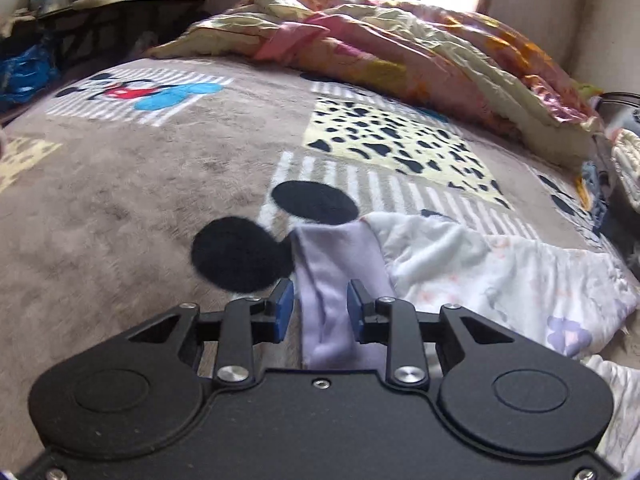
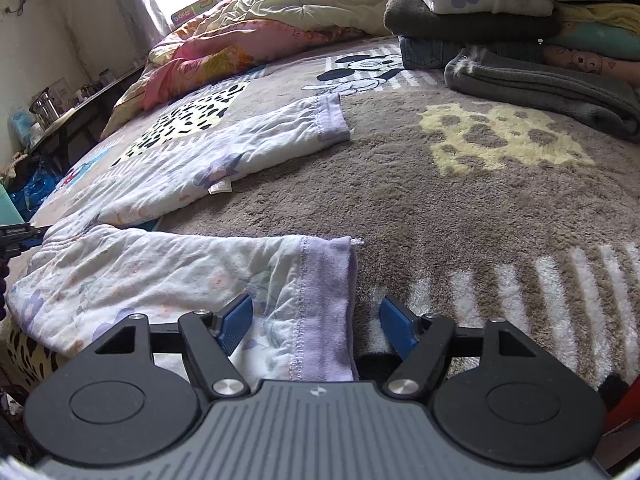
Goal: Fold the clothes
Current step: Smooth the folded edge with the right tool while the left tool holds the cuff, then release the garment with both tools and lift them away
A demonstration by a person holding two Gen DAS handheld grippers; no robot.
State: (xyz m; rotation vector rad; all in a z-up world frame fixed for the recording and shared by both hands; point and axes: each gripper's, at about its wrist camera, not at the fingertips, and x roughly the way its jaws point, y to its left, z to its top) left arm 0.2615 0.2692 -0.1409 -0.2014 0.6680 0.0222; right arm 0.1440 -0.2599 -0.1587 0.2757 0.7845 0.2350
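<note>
Pyjama trousers (image 2: 172, 276): crumpled white floral cotton, lilac ribbed cuffs, flat on plush bed blanket (image 2: 460, 208) | left hand-held gripper (image 1: 320, 312) part-open astride cuff at 12 | right hand-held gripper (image 2: 316, 326) wide over cuff, I see no grip.

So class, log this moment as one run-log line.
left gripper: open, straddling waistband | right gripper: open over leg cuff | pants unfolded

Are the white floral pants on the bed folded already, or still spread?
Spread. Both legs of the pants lie apart on the blanket, purple cuffs separate; the open right gripper straddles the near cuff.
</note>
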